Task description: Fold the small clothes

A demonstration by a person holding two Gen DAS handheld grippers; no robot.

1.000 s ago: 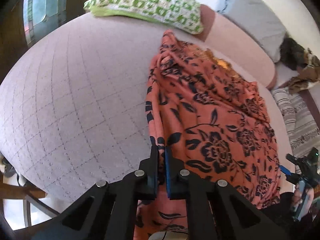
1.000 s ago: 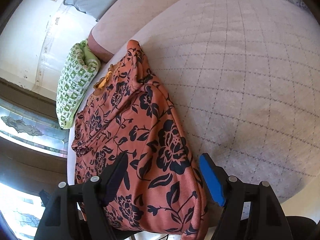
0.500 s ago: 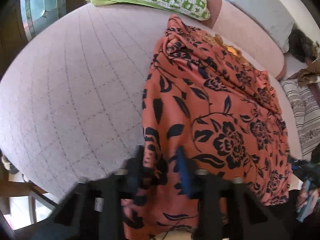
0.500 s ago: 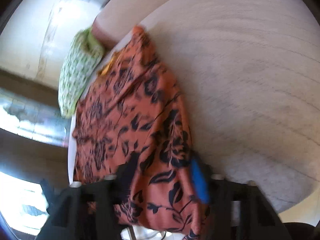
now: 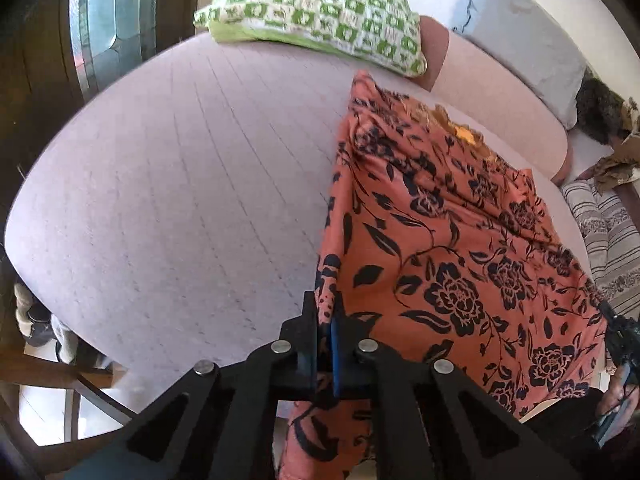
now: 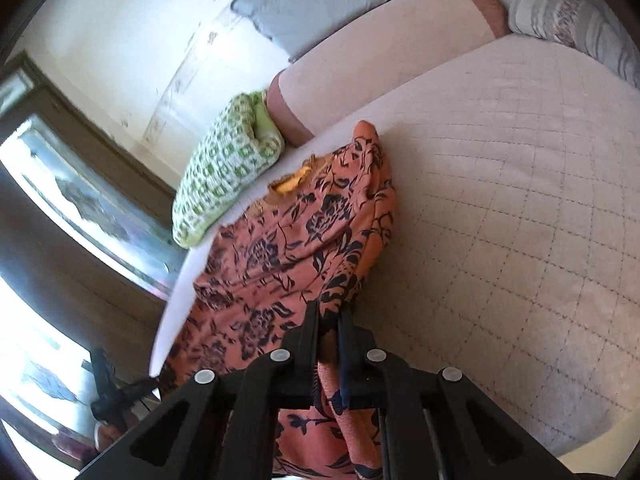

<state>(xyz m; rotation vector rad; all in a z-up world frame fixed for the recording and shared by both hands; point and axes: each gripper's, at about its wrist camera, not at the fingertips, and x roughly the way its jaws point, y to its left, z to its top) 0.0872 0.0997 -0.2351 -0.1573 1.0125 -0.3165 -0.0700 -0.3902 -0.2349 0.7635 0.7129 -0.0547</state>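
Behind garment [image 5: 452,240], green pillow [image 5: 320,12], grey cushion [image 5: 520,28]

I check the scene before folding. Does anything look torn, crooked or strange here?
Nothing looks damaged. The orange floral garment lies rumpled on the quilted bed, its near edge hanging over the side, pinched by the left gripper and right gripper.

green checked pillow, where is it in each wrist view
Left wrist view: the green checked pillow lies top centre, at the far edge of the bed, beyond the orange floral garment.
Right wrist view: the pillow sits left of centre, beside the garment.
Shared landmark: the grey pillow against the wall.
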